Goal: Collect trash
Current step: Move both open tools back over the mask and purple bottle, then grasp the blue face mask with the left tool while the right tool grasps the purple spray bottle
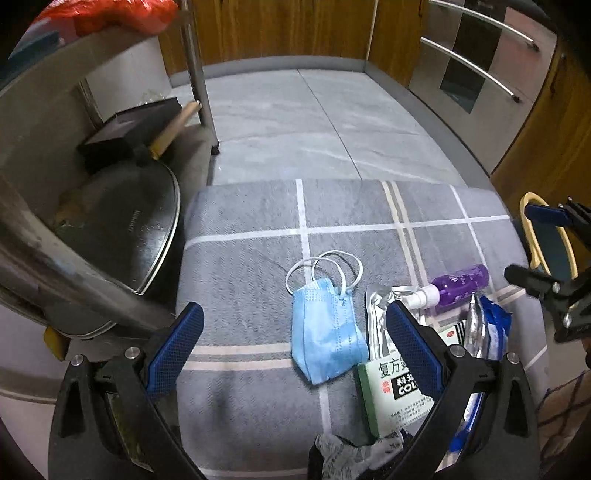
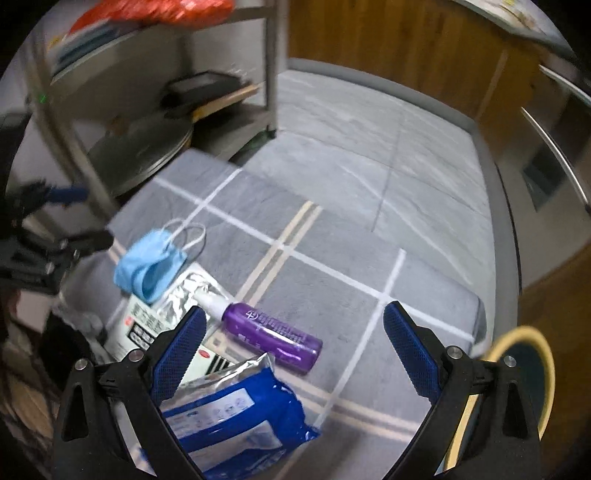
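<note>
A crumpled blue face mask with white ear loops lies on a grey checked cloth. My left gripper is open, its jaws on either side of the mask, just above it. Right of the mask lie a silver foil pouch, a green-and-white medicine box, a purple spray bottle and a blue-and-silver wrapper. My right gripper is open and empty above the cloth, with the purple bottle and blue wrapper at its left jaw. The mask lies further left.
A metal rack at the left holds a dark pan lid, a black box and a red bag. A yellow-rimmed bin stands at the cloth's right edge. Grey tile floor, wooden cabinets and an oven lie beyond.
</note>
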The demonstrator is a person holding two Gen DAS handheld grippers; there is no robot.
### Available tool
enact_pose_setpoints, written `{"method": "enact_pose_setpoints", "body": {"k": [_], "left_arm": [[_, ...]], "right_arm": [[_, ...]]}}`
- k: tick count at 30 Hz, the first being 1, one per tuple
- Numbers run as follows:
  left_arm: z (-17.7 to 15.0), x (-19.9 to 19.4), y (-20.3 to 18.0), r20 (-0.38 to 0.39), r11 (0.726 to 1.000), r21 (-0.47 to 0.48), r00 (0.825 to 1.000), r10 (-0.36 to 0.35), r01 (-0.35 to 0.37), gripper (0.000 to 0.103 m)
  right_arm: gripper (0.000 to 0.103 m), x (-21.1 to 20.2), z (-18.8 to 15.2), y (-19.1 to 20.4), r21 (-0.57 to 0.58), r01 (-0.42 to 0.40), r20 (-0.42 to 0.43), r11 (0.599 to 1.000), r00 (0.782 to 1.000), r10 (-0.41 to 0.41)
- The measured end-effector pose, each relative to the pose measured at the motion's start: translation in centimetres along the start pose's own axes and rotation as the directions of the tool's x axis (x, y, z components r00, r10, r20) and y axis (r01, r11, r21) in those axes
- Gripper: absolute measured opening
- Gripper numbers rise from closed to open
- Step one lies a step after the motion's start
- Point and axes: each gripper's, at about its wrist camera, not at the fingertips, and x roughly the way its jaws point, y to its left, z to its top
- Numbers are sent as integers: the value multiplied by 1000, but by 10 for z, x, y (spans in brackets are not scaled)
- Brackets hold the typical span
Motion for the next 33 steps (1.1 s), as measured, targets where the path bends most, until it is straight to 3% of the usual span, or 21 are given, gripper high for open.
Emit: {"method": "enact_pose_setpoints", "body": {"k": [12, 24, 30, 33], "left_arm": [[4, 23, -17, -80, 1000, 9, 996, -29, 30, 97], [1, 45, -16, -140, 999, 7, 990, -31, 33, 96], [0, 64, -19, -188, 999, 22, 982, -36, 40, 89], [-1, 70, -20, -210, 998, 25, 976, -49, 55, 79]], "right_arm": [[93, 45, -9, 18, -195, -97, -95, 976, 992, 80], [72, 71, -13, 21, -195, -115, -154, 974, 984, 85], [59, 77, -12, 17, -120, -125, -170, 985, 980, 104], [54, 80, -12, 15, -91, -114, -171, 989, 980, 97]]}}
